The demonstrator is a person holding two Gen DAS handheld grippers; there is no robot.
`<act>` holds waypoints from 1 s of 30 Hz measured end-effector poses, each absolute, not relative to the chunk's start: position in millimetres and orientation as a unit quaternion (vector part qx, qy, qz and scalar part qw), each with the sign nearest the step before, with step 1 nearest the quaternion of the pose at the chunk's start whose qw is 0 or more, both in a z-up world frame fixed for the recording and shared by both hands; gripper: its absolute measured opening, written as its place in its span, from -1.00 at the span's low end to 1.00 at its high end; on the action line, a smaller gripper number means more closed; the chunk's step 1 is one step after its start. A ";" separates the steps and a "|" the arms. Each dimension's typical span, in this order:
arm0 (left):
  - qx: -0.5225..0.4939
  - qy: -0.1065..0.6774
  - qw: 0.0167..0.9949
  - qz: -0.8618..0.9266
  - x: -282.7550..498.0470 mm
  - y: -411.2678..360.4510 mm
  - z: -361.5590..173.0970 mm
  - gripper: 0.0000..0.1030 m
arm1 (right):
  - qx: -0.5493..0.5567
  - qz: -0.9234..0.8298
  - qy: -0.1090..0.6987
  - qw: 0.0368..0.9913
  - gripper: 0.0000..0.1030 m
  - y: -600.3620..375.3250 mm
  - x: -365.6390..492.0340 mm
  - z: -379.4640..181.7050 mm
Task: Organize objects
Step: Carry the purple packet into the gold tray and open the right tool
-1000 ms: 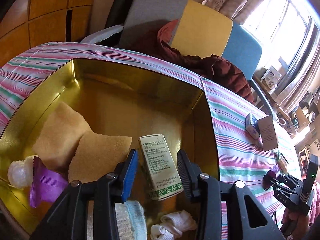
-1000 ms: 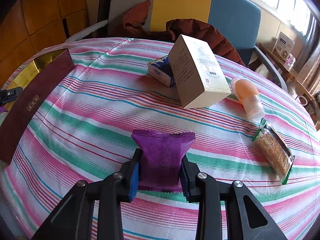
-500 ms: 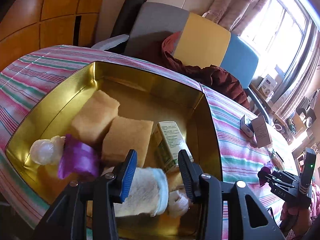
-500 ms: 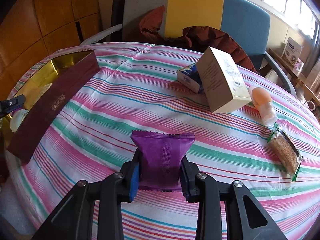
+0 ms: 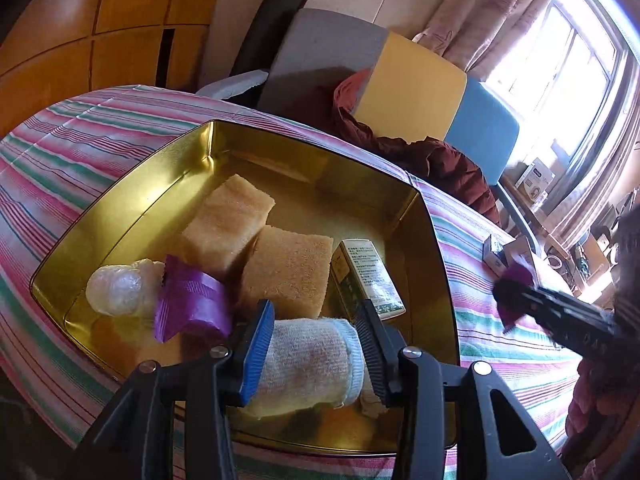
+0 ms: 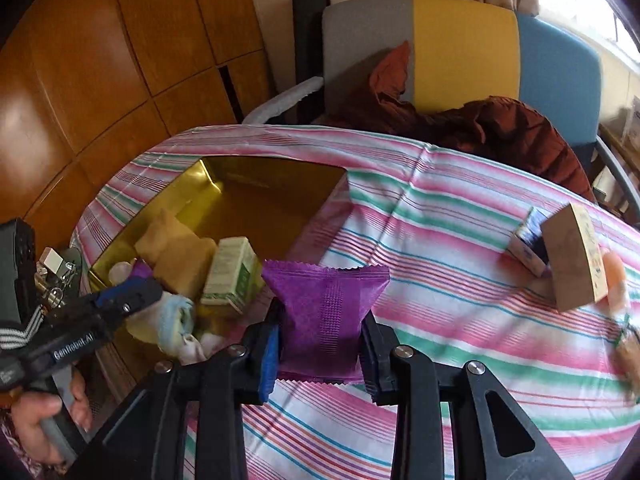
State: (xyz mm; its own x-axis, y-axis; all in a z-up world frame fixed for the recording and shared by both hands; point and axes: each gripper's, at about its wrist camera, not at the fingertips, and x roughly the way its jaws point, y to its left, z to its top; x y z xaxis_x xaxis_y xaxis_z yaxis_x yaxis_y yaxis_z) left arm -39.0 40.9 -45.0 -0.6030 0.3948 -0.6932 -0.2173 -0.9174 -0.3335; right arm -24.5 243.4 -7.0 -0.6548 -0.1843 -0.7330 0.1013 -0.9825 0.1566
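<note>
A gold tin (image 5: pixel 132 200) sits on the striped tablecloth and holds two tan sponges (image 5: pixel 286 270), a green-and-white carton (image 5: pixel 368 276), a purple packet (image 5: pixel 192 304), a clear wrapped lump (image 5: pixel 118 290) and a rolled white sock (image 5: pixel 316 360). My left gripper (image 5: pixel 316 346) is open above the tin's near end, its jaws either side of the sock and not pressing it. My right gripper (image 6: pixel 320 338) is shut on a second purple packet (image 6: pixel 326 300), held above the cloth beside the tin (image 6: pixel 256 184).
On the cloth to the right lie a tan box (image 6: pixel 574 258), a blue-and-white box (image 6: pixel 528 246) and an orange bottle (image 6: pixel 614 276). A grey, yellow and blue chair (image 6: pixel 460 48) with a maroon jacket (image 6: pixel 500 128) stands behind the table.
My left gripper has pulled back and up from the tin, leaving the carton inside. My right gripper has carried the purple packet left, from mid-table to beside the tin.
</note>
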 end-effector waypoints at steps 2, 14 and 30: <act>-0.412 -0.111 0.171 0.888 -39.6 39.3 -44.9 -0.17 | 0.406 -0.908 -0.051 0.086 -0.34 228.0 -37.2 -3.0; -0.410 -0.142 0.158 0.887 -42.7 26.2 -41.9 -0.17 | 0.431 -0.901 0.011 0.055 -0.30 184.2 -92.3 -21.2; -0.416 -0.129 0.182 0.882 -36.5 39.8 -43.2 -0.17 | 0.404 -0.914 -0.025 0.028 0.40 210.8 -61.6 -12.7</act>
State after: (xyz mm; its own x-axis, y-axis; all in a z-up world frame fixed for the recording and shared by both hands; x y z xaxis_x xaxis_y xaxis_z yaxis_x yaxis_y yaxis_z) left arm -36.5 39.8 -43.2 -0.5873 0.4287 -0.6865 -0.2145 -0.9003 -0.3787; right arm -61.6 210.8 -12.7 -0.6726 -0.0711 -0.7365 0.0301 -0.9972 0.0688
